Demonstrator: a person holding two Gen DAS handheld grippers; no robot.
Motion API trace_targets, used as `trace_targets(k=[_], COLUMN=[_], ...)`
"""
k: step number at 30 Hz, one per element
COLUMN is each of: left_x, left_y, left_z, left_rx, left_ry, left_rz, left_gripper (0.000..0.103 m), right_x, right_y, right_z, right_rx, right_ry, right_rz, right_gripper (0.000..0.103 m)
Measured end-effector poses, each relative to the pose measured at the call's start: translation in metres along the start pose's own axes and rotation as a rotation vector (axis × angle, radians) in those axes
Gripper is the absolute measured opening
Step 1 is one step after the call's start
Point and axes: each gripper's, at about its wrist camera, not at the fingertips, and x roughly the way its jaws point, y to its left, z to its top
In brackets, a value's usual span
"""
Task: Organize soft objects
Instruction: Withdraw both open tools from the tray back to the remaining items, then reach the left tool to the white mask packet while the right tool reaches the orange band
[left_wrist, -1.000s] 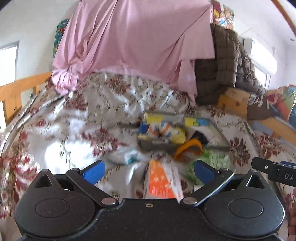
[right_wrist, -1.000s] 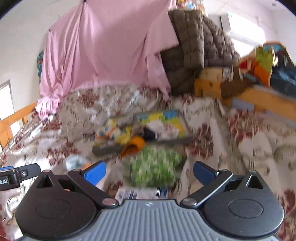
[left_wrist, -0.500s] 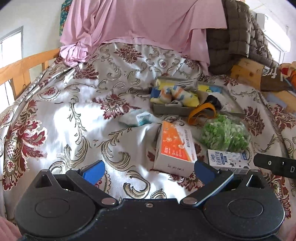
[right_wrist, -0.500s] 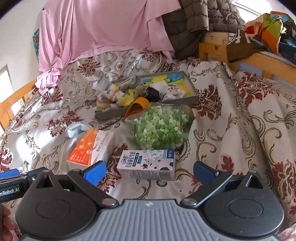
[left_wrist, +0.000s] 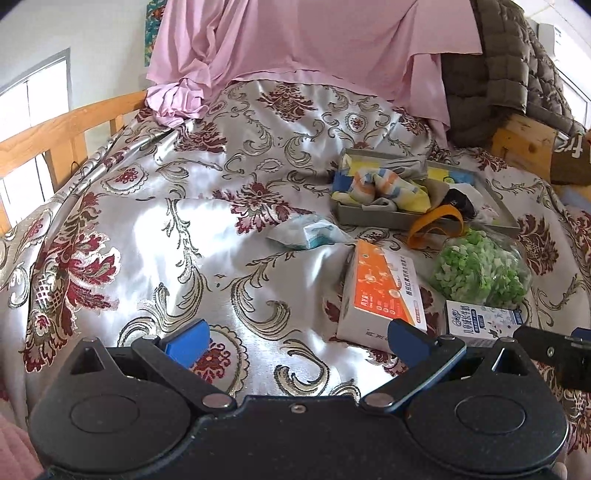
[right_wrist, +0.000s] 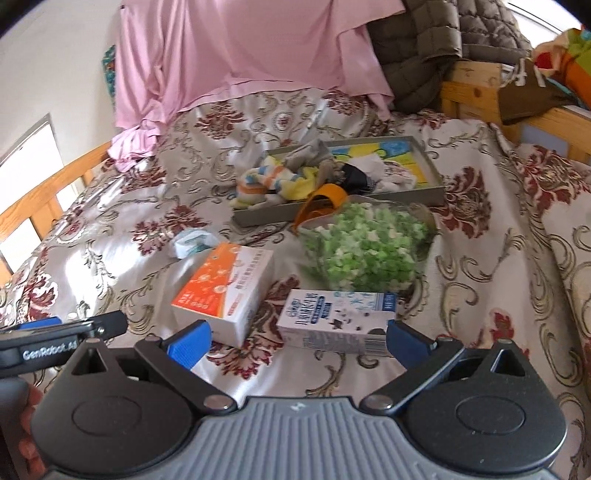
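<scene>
A grey tray (left_wrist: 373, 218) (right_wrist: 432, 173) on the bed holds bunched socks and cloths (left_wrist: 384, 188) (right_wrist: 280, 181). In front of it lie a clear bag of green pieces (left_wrist: 480, 269) (right_wrist: 369, 247), an orange band (left_wrist: 436, 225) (right_wrist: 321, 201), an orange-and-white box (left_wrist: 384, 291) (right_wrist: 225, 291), a blue-and-white carton (left_wrist: 480, 323) (right_wrist: 336, 317) and a pale crumpled packet (left_wrist: 310, 234) (right_wrist: 192, 242). My left gripper (left_wrist: 297, 338) is open, low over the bedspread, left of the box. My right gripper (right_wrist: 297, 338) is open just before the carton.
The bed wears a shiny floral bedspread (left_wrist: 184, 221). A pink sheet (left_wrist: 295, 48) hangs at the back, with a brown quilted jacket (left_wrist: 509, 74) to its right. A wooden rail (left_wrist: 55, 125) runs along the left and wooden furniture (right_wrist: 480, 88) stands at the right.
Both views have tilted down and pulled back from the tray, so the boxes and bag now lie nearer the fingers. Both grippers stay open.
</scene>
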Motion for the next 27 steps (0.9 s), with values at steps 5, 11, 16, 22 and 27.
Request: trace_targets(k=[5, 11, 16, 22, 27], left_x=[0.003, 0.004, 0.006, 0.01, 0.02], left_y=[0.004, 0.009, 0.01, 0.012, 0.015], left_z=[0.002, 0.004, 0.008, 0.013, 0.027], left_rx=[-0.033, -0.061, -0.077, -0.109, -0.096], left_ry=[0.008, -0.002, 0.0, -0.001, -0.036], left_rz=[0.024, 0.047, 0.038, 0.009, 0.007], left_gripper=[0.102, 0.102, 0.102, 0.102, 0.102], right_x=[0.0, -0.001, 0.0, -0.001, 0.009], right_y=[0.005, 0.011, 0.011, 0.009, 0.007], right_z=[0.0, 0.0, 0.001, 0.008, 0.023], right_rx=[-0.021, -0.049, -0.051, -0.06, -0.086], right_ry=[-0.026, -0.055, -0.069, -0.143, -0.2], right_rz=[0.009, 0.002, -0.009, -0.017, -0.02], right_gripper=[0.103, 0.103, 0.103, 0.103, 0.103])
